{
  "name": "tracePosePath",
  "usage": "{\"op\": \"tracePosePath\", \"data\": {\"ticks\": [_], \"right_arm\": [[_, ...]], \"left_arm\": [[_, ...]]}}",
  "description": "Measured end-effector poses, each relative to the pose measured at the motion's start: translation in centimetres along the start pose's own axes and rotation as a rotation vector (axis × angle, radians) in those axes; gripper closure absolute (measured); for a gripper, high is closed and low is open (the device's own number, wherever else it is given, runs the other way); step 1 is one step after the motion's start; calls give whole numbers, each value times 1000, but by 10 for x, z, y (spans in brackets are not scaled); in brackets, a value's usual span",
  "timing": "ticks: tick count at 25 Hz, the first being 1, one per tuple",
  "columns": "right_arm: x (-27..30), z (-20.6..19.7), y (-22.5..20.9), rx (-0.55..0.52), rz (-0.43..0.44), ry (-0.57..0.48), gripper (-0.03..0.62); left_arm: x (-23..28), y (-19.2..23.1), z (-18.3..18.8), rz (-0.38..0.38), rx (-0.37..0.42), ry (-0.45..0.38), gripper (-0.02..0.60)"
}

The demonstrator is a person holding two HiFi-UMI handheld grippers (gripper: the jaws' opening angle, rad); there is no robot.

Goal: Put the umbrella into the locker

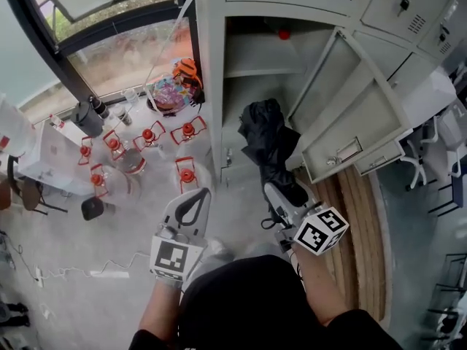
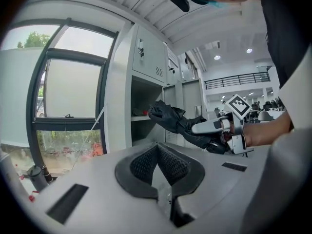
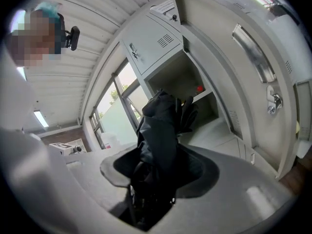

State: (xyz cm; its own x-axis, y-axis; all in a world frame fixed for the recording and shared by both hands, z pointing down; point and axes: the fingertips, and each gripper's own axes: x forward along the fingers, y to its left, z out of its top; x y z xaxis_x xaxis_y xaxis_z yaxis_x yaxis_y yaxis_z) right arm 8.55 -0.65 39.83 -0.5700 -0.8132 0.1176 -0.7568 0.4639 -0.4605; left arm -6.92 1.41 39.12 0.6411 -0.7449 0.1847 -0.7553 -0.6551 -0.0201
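Grey jaws of the left gripper (image 1: 191,208) are meeting at their tips with nothing between them. It is hanging low to the left of the locker opening and taking no part in the carry. Moving right, the open locker (image 1: 213,86) is showing its lower compartment under a shelf (image 1: 259,68). The black umbrella (image 1: 268,141) is lying folded and bundled in front of that compartment. Its long axis is running from the right gripper (image 1: 286,195) straight ahead into the opening. Its loose far end is sitting at the mouth, though whether it is already past the threshold I cannot tell. The right gripper is clamping the umbrella's near end, its jaws standing fairly wide around the thick bundle of fabric. Further right, the locker door (image 1: 354,115) is standing swung open, clear of the path. By my reading, the coming move is calling for a straight push along the umbrella's own axis, with the right hand doing the work.
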Motion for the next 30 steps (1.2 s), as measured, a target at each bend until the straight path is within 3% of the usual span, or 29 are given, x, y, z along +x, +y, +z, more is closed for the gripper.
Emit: {"op": "tracePosePath", "data": {"ticks": [5, 9, 15, 19, 23, 27, 30], "right_arm": [[3, -5, -6, 4, -56, 20, 387], [10, -9, -18, 6, -84, 42, 387], [30, -18, -45, 30, -111, 85, 387], [53, -20, -66, -5, -127, 120, 387], [80, -19, -91, -1, -135, 150, 386], [104, -17, -113, -6, -145, 177, 385], [123, -19, -127, -29, -146, 203, 385]], "left_arm": [[-2, 12, -5, -21, 0, -20, 577], [-2, 19, -6, 6, -75, -6, 577], [5, 40, -19, 25, 13, 14, 577], [14, 52, -16, 70, -41, 44, 577], [26, 71, -17, 91, 21, 58, 577], [40, 82, -11, 139, -54, 83, 577], [46, 91, -14, 154, -19, 85, 577]]}}
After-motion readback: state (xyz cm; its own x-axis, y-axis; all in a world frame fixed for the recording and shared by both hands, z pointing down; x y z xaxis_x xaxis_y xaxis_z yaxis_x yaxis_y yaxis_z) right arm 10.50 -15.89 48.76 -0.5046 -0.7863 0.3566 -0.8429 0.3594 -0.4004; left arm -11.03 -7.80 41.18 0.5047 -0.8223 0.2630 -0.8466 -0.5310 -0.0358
